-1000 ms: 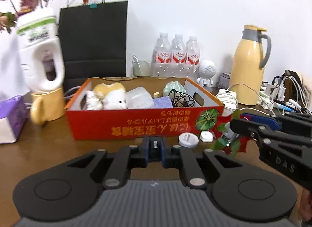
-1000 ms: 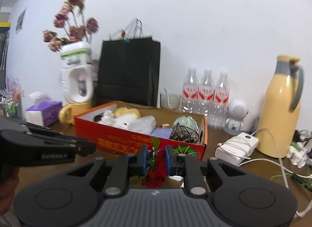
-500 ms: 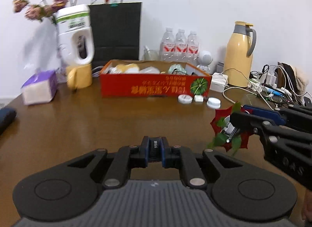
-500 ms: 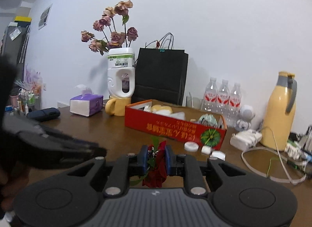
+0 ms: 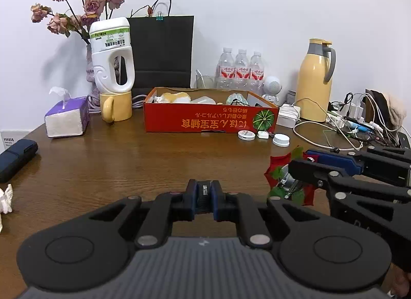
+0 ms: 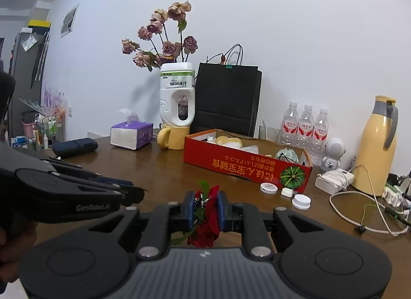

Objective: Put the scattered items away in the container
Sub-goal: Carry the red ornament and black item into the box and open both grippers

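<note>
A red cardboard box stands at the far middle of the wooden table, holding soft toys, a clear tub and a cable. My right gripper is shut on a red and green ornament and holds it above the table, well short of the box; it also shows in the left wrist view with the ornament. My left gripper is shut and empty. Three small white items lie on the table before the box's right end.
A yellow mug bearing a white bottle, a black paper bag, water bottles, a yellow thermos and tangled cables line the back. A tissue box and a dark case sit left.
Both grippers have pulled back from the box, which now looks smaller and farther. The right gripper keeps its hold on the ornament. The left gripper stays shut.
</note>
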Demonstrator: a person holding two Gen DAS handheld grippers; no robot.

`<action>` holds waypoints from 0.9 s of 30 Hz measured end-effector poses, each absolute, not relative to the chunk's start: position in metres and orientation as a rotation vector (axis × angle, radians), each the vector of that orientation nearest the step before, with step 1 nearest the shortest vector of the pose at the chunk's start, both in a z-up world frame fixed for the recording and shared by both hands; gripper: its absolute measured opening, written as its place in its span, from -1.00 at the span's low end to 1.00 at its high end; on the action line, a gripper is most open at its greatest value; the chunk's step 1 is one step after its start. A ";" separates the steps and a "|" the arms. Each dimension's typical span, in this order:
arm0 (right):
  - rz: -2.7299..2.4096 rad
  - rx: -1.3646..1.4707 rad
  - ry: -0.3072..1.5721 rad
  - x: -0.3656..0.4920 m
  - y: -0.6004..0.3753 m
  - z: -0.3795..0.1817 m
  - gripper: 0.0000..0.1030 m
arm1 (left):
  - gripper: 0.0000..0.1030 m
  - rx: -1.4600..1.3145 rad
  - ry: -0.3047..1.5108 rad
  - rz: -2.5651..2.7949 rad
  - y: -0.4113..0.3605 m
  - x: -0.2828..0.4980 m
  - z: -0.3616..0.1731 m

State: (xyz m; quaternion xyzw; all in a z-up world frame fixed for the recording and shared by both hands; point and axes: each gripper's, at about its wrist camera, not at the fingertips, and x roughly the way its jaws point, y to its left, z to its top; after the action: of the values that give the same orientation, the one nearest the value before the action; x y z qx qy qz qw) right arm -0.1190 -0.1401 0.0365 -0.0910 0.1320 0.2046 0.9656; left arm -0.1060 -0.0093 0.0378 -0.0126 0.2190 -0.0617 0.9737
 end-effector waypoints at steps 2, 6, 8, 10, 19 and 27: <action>0.413 -0.181 0.271 -0.110 -0.140 0.038 -0.68 | -0.76 -0.036 0.448 -0.128 -0.008 -0.096 0.039; 0.409 -0.186 0.270 -0.078 -0.141 0.045 -0.68 | -0.76 -0.030 0.423 -0.125 -0.004 -0.064 0.048; 0.404 -0.188 0.253 -0.058 -0.140 0.052 -0.68 | -0.76 -0.031 0.393 -0.121 -0.001 -0.044 0.057; 0.401 -0.178 0.235 -0.034 -0.140 0.062 -0.68 | -0.76 -0.014 0.360 -0.116 0.001 -0.021 0.068; 0.407 -0.085 0.238 0.087 -0.137 0.103 -0.68 | -0.76 0.006 0.316 -0.142 0.010 0.090 0.110; 0.503 -0.016 0.417 0.208 -0.119 0.107 -0.67 | -0.76 -0.039 0.538 -0.131 0.024 0.220 0.089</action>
State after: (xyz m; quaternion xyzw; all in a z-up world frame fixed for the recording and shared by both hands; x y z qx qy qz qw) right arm 0.2075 -0.1194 0.1065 -0.0076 0.2046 0.2469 0.9472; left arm 0.2203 0.0239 0.0888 -0.0194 0.2656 -0.0648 0.9617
